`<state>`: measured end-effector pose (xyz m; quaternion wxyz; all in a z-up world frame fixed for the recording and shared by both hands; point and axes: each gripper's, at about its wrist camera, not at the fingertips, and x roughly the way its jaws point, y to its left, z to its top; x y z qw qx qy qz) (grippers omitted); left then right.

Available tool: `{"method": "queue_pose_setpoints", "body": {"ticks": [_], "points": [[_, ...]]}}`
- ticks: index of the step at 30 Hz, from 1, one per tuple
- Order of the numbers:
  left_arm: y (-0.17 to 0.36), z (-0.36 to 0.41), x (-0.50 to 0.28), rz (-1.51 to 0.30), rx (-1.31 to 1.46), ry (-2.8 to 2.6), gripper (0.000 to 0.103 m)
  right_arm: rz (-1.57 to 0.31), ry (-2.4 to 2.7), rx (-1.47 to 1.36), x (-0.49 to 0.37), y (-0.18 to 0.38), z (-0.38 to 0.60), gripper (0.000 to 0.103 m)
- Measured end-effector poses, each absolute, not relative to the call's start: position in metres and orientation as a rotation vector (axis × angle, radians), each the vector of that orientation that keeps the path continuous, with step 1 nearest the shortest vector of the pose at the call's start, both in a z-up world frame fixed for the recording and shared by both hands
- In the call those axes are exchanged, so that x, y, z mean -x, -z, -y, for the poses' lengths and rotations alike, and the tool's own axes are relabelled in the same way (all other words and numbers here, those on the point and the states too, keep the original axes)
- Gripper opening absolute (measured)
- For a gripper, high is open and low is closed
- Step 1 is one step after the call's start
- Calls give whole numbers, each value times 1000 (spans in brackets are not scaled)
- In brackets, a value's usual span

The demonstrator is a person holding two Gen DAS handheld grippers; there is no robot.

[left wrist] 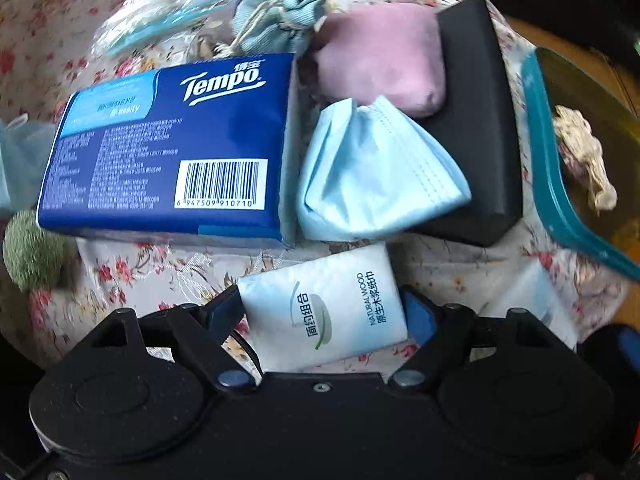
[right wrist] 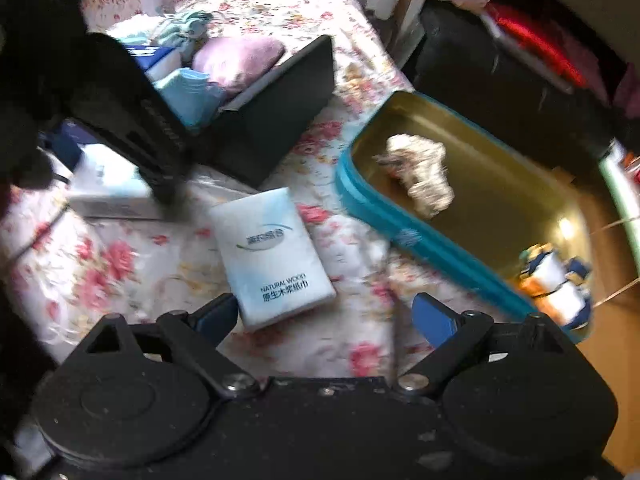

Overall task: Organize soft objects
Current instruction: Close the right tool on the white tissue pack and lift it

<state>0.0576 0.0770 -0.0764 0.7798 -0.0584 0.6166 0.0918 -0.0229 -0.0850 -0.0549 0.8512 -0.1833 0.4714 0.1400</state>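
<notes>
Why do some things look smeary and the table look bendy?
Left wrist view: the Tempo tissue pack is sharp, but the green fuzzy ball at the edge is smeared. Right wrist view: the crumpled lump in the tin is blurry, and the fisheye lens curves the flowery tablecloth.

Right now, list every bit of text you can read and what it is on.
"Tempo": blue tissue pack.
"6 947509 910710": under the barcode on that pack.
"NATURAL WOOD" with "原生木浆纸巾": white tissue packet, also legible in the right wrist view.
"简约组合": same packet.
Fine print on the blue pack: too small.
</notes>
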Motion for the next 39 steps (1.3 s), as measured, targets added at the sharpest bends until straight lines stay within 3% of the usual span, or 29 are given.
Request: {"method": "queue_pose_setpoints", "body": {"ticks": [4,6,11,26,32,39], "points": [[75,-77,-55,-1331,95,-177,79,-1027,-219,268,15,52,102,96],[75,-76,-56,-1331,79,-165,79,-1082,-177,77,10,52,115,102],[72,-72,-56,-1313,70,-133,75,-1210,-127,-311,3,64,131,102],[6,-106,-18,-1162,147,-138,74,-1203,-51,-281,-17,72,108,103],[-1,-115,-13,-1142,149,-158,74,-1237,-21,-178,-27,79,84,103],[0,-117,-11,-1144,142,-169,74,-1236,-12,-271,-28,77,92,103]]}}
